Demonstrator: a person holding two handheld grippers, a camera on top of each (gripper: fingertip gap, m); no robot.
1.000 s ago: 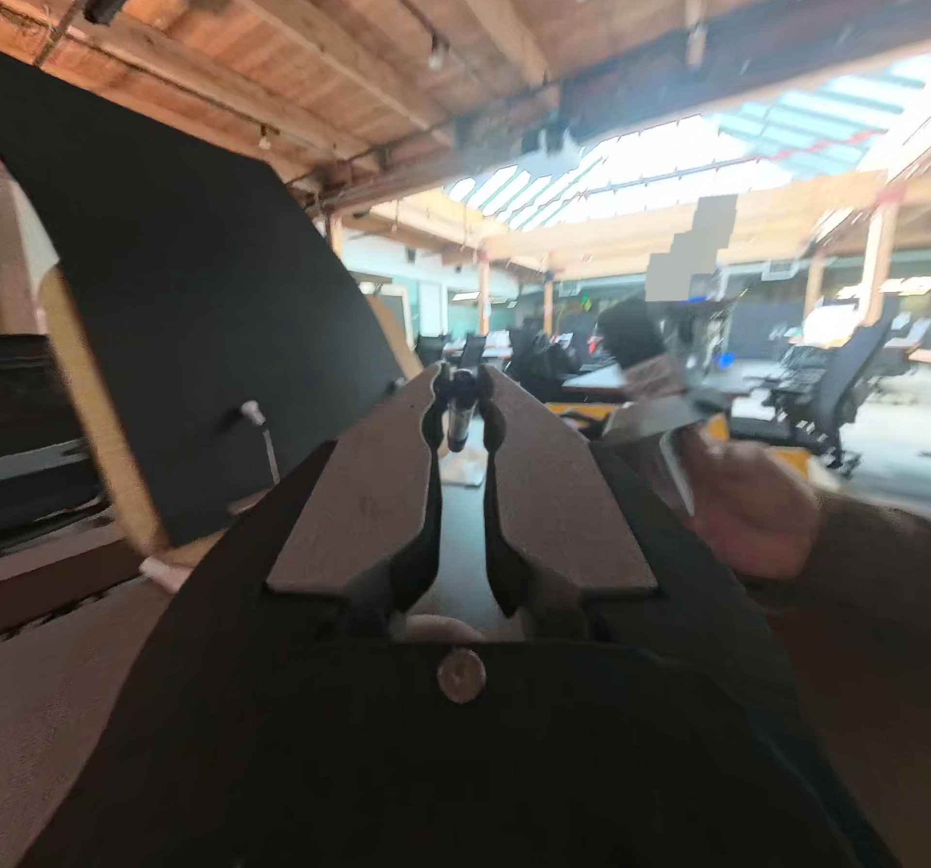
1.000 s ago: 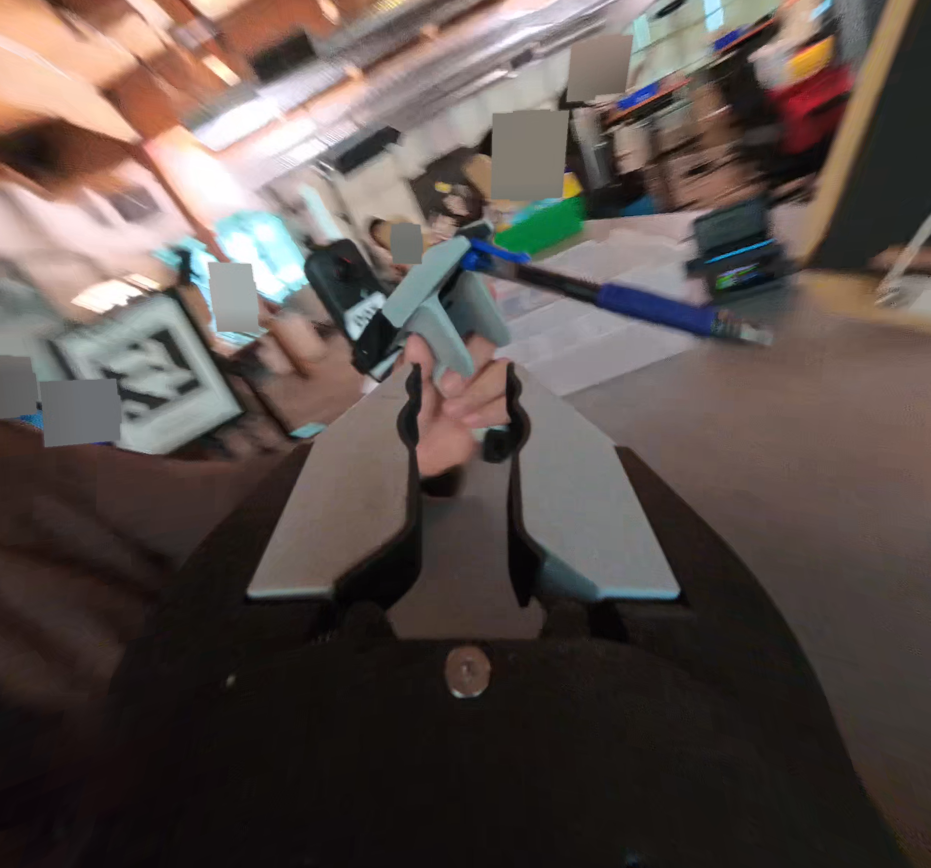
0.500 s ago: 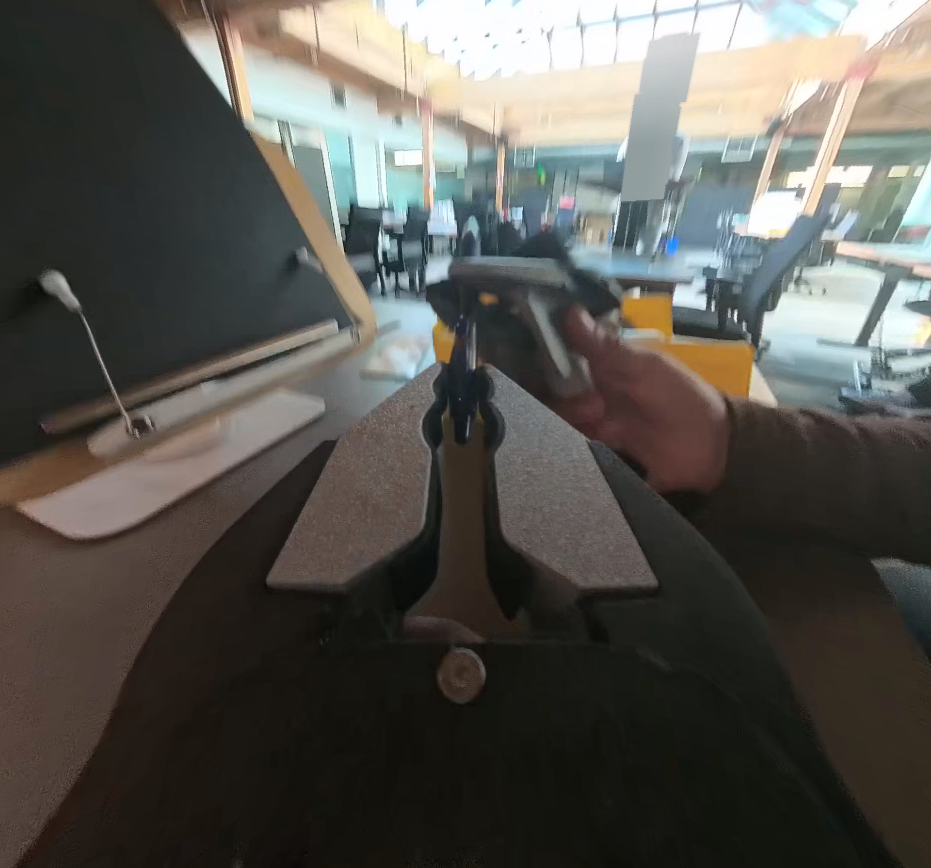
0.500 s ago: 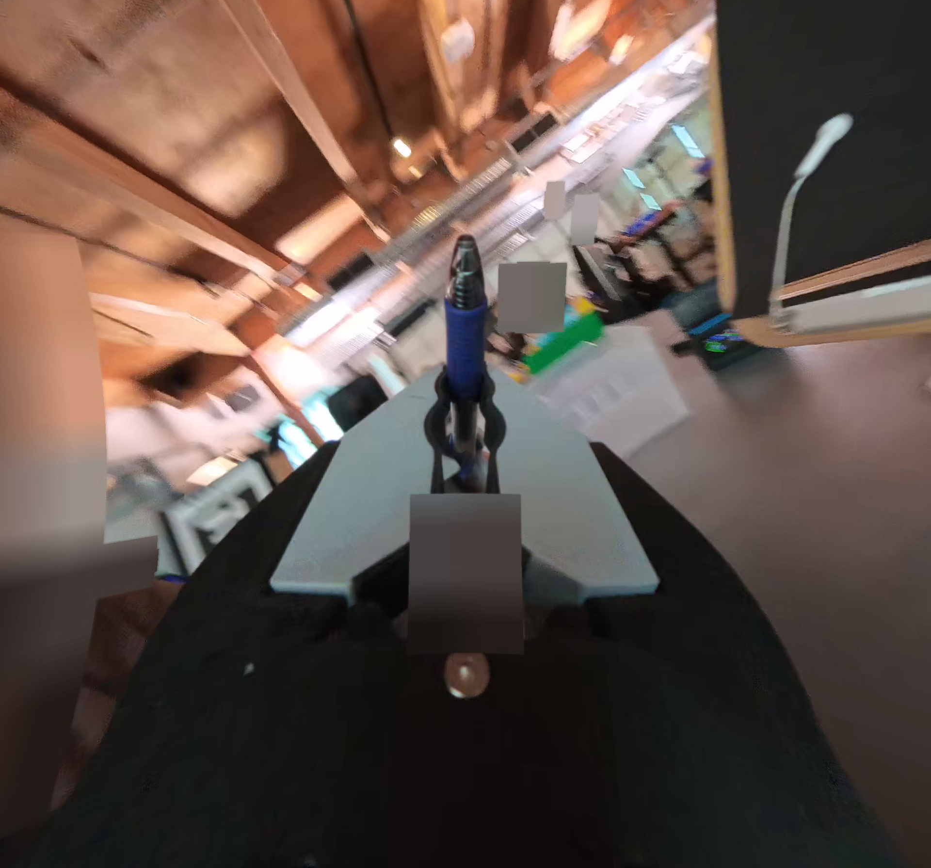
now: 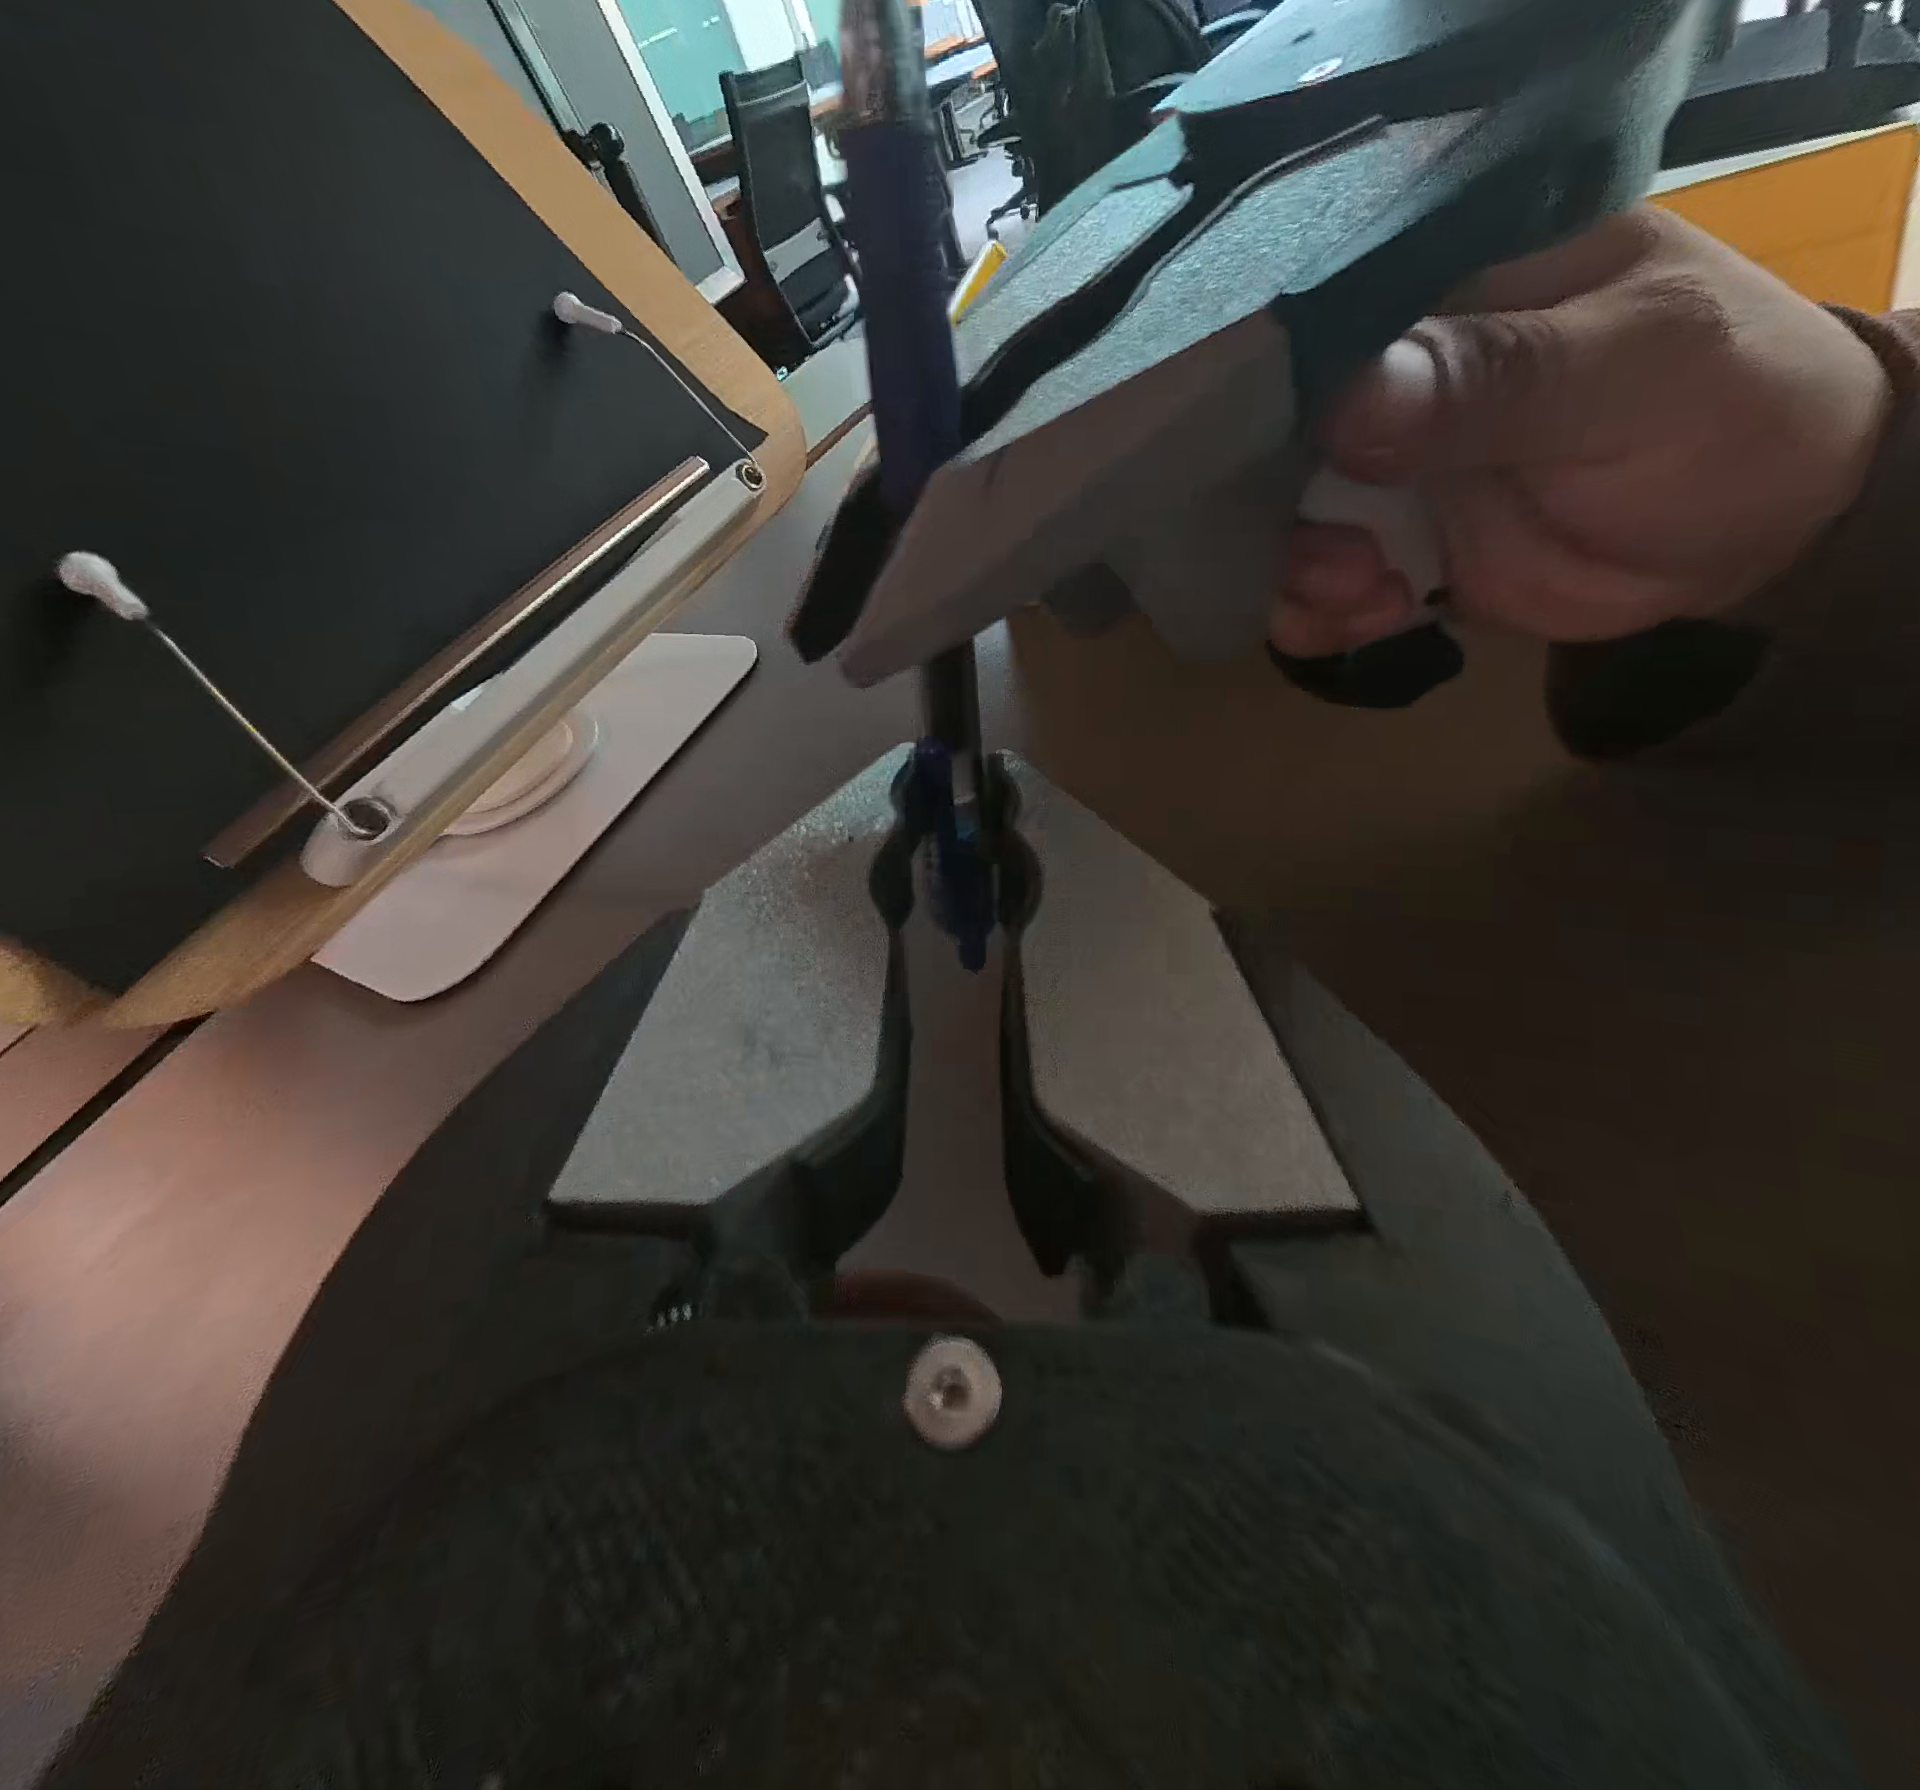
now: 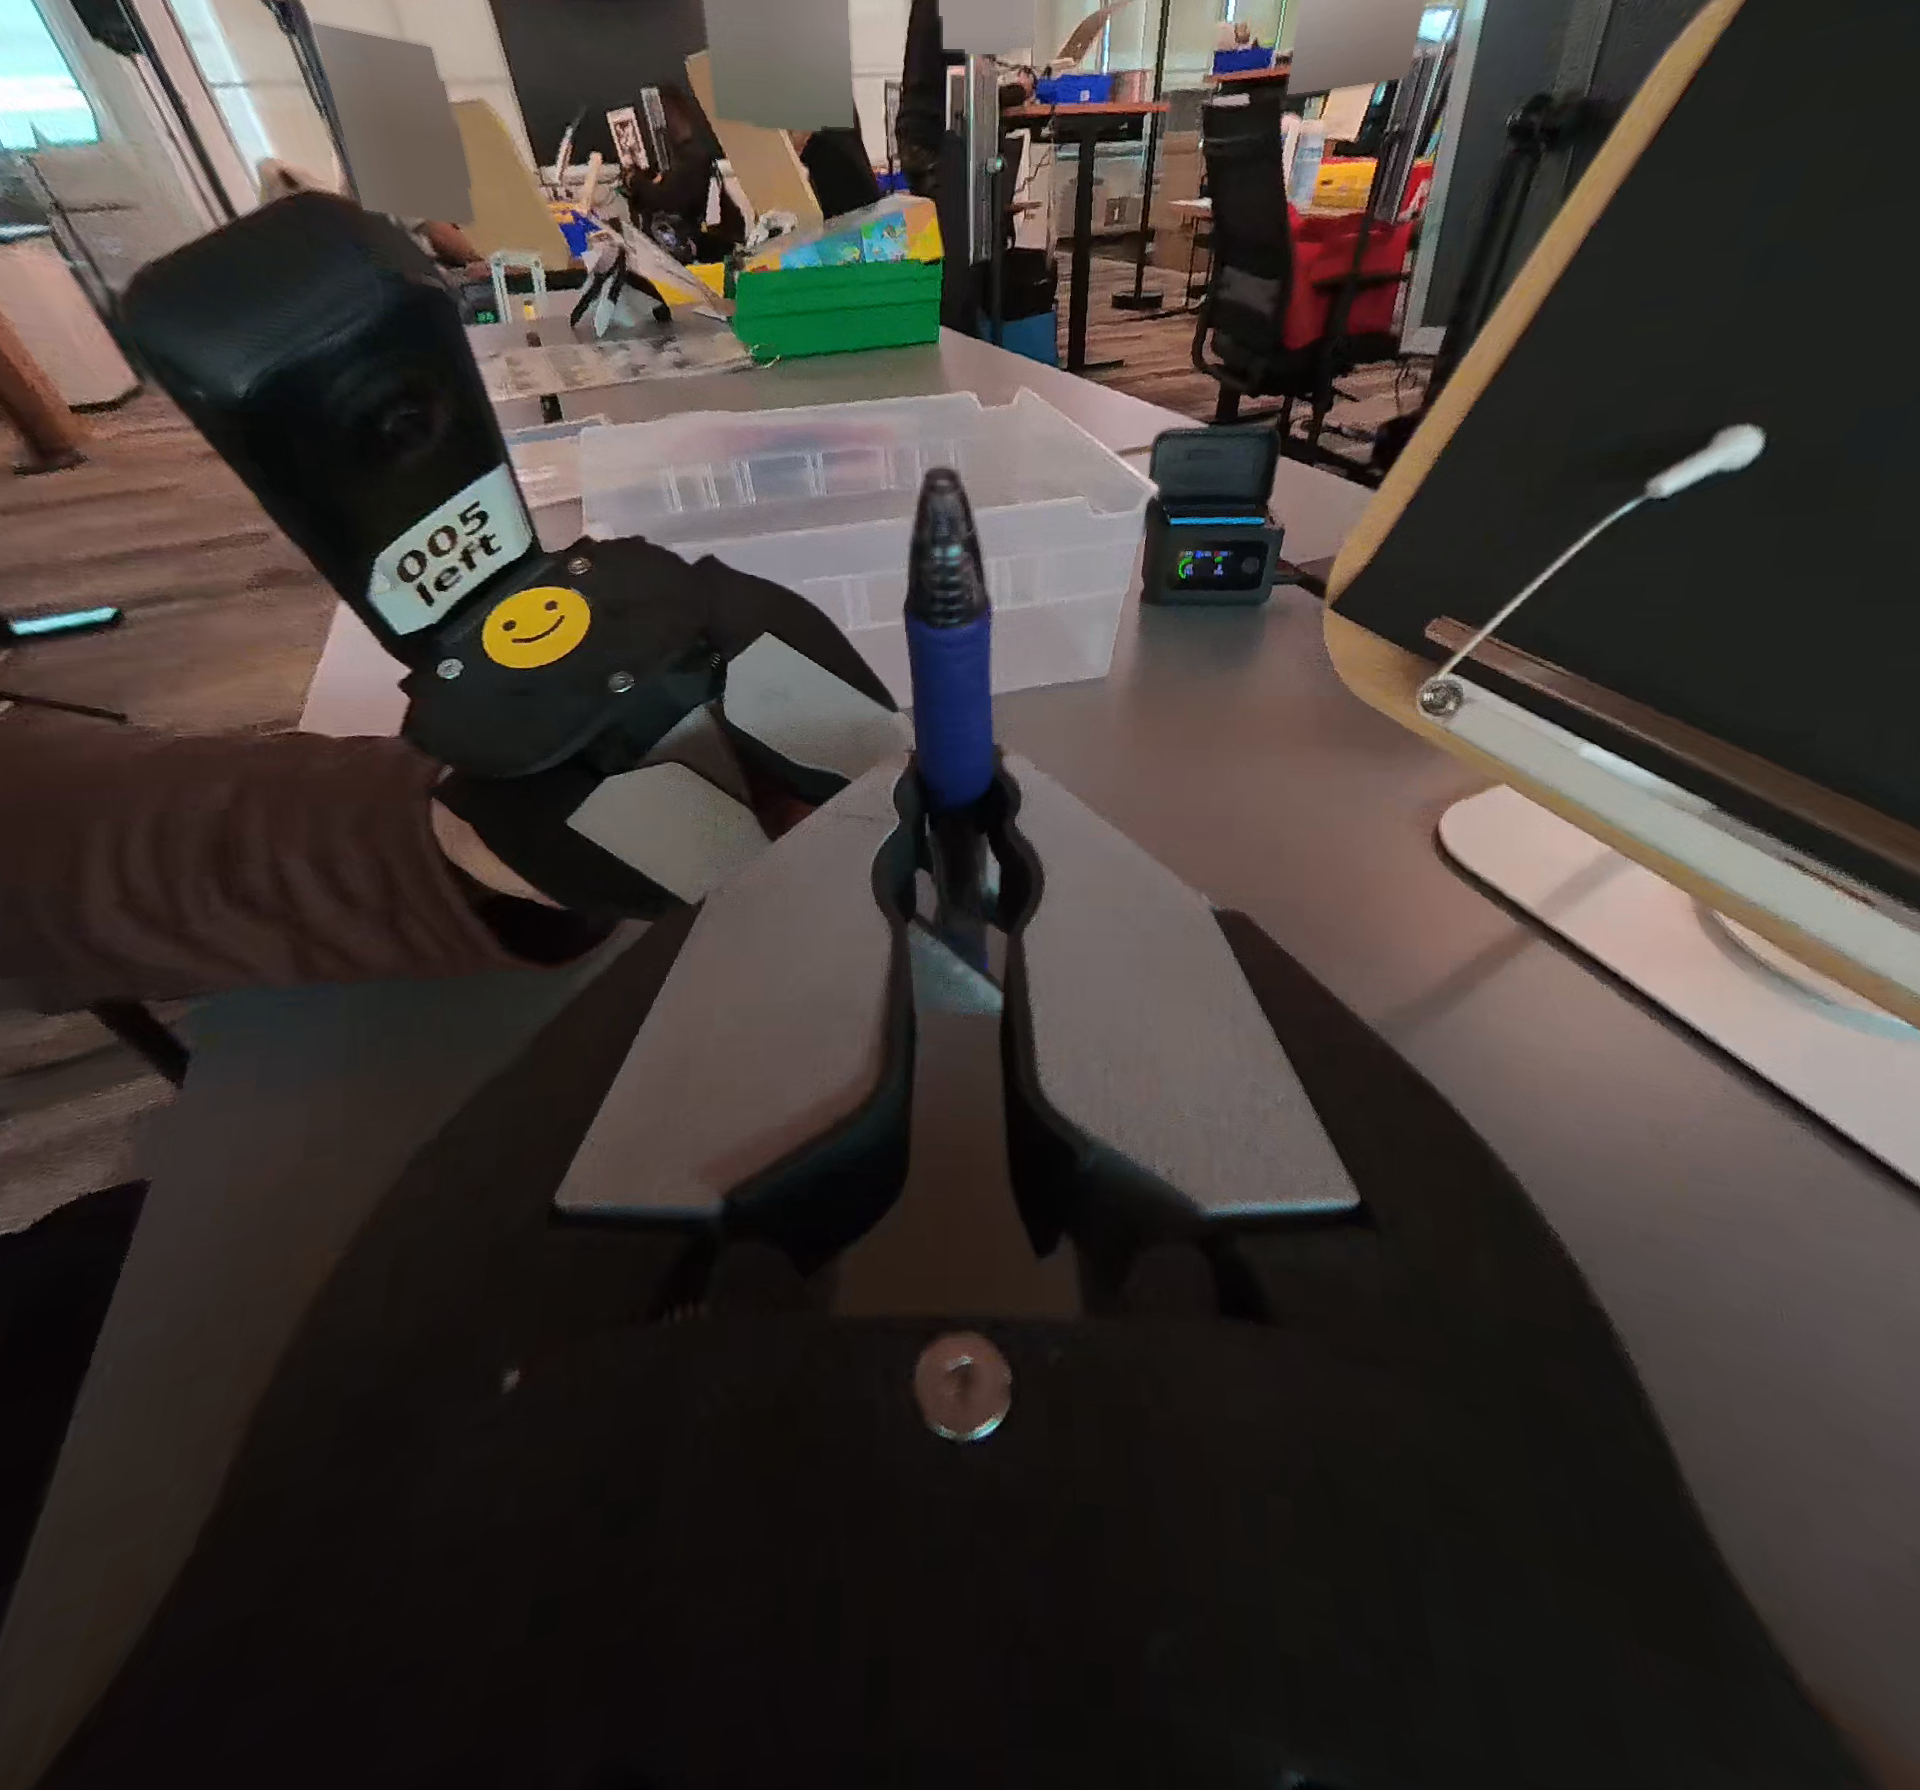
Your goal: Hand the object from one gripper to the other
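- Left wrist view: the left gripper (image 5: 956, 847) pinches the clip end of the blue pen (image 5: 906, 327), fingertips closed on it.
- The right gripper (image 5: 883, 566) clamps the same pen higher up, a hand (image 5: 1579, 452) squeezing its handle.
- Right wrist view: the pen (image 6: 948, 691) stands upright in the right gripper (image 6: 958, 867), tip up.
- The left gripper (image 6: 831, 764) sits lower left; a black board (image 6: 1704, 369) is at right.
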